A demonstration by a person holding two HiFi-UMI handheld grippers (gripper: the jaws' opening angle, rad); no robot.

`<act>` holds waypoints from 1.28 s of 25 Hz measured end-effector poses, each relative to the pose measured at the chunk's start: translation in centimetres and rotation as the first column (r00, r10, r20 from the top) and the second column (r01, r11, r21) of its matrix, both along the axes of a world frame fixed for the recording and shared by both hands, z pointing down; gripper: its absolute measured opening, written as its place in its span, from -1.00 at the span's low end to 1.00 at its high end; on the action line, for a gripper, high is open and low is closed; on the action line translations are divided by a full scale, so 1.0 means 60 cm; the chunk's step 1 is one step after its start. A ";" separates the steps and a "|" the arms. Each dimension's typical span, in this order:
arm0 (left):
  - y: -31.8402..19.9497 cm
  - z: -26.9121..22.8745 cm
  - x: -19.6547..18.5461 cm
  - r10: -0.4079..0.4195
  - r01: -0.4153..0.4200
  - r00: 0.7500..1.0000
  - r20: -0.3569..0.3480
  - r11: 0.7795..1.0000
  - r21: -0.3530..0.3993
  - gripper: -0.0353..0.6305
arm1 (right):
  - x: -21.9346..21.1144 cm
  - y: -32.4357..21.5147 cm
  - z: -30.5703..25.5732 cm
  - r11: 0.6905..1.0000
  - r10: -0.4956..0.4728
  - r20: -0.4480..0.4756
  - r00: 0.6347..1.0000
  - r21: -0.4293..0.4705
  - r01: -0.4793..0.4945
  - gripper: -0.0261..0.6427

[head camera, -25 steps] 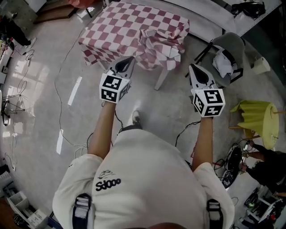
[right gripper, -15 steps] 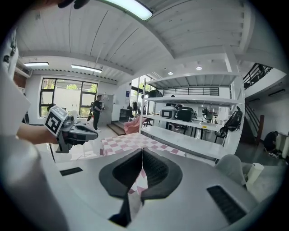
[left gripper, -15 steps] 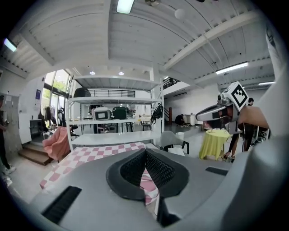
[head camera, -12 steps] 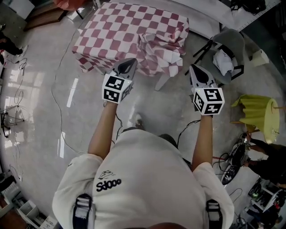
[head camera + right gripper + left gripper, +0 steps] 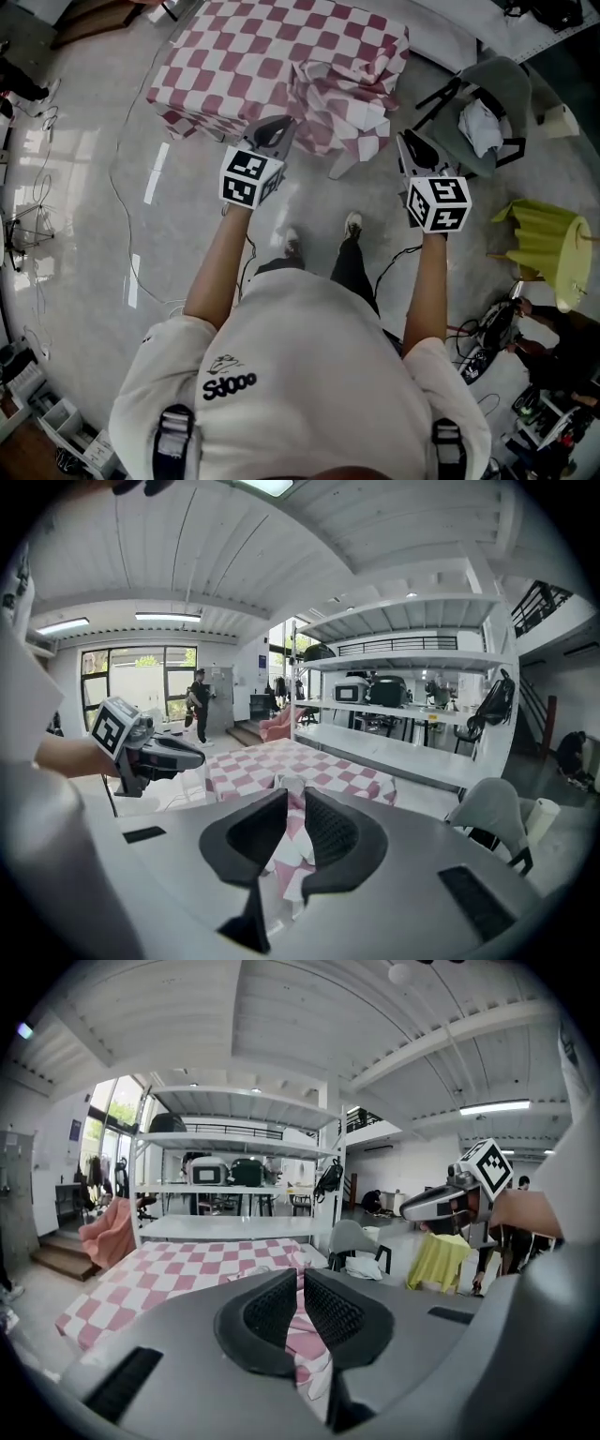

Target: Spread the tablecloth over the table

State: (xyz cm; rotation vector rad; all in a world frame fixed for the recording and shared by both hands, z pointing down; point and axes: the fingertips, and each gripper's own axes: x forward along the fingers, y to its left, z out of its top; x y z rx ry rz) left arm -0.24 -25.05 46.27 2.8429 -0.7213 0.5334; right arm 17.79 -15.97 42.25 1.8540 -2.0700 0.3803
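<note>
The red-and-white checked tablecloth (image 5: 272, 47) covers the table, with a bunched, folded-up part (image 5: 337, 94) at its near right corner. My left gripper (image 5: 281, 124) is held in the air just short of the cloth's near edge, jaws close together and nothing between them. Its own view looks past the pads (image 5: 281, 1307) to the bunched cloth (image 5: 309, 1354) beyond. My right gripper (image 5: 406, 141) hangs to the right of the bunch, off the table's corner. Its jaws are opening, with a narrow gap and nothing in it (image 5: 295, 803).
A grey chair (image 5: 487, 94) with white fabric on it stands right of the table. A yellow-draped stool (image 5: 539, 244) is further right, with a person (image 5: 562, 347) and gear beside it. Cables (image 5: 122, 206) trail on the floor at left. White shelving (image 5: 234, 1190) stands behind the table.
The person has stepped forward and both grippers have come nearer the table's near edge and lower. A second foot now shows below the table.
</note>
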 end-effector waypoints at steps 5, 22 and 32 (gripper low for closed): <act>-0.022 0.034 0.030 -0.071 0.073 0.997 0.031 0.996 -0.050 -0.81 | 0.031 -0.048 0.062 0.989 -0.125 0.033 0.992 -0.082 0.127 -0.44; -0.088 0.156 0.044 -0.310 0.333 0.937 0.163 0.932 -0.144 -0.81 | -0.016 -0.240 0.308 0.744 -0.599 0.017 0.801 -0.358 0.564 -0.03; -0.086 0.193 -0.001 -0.360 0.392 0.914 0.187 0.902 -0.180 -0.81 | -0.089 -0.299 0.401 0.646 -0.703 -0.064 0.709 -0.475 0.598 0.02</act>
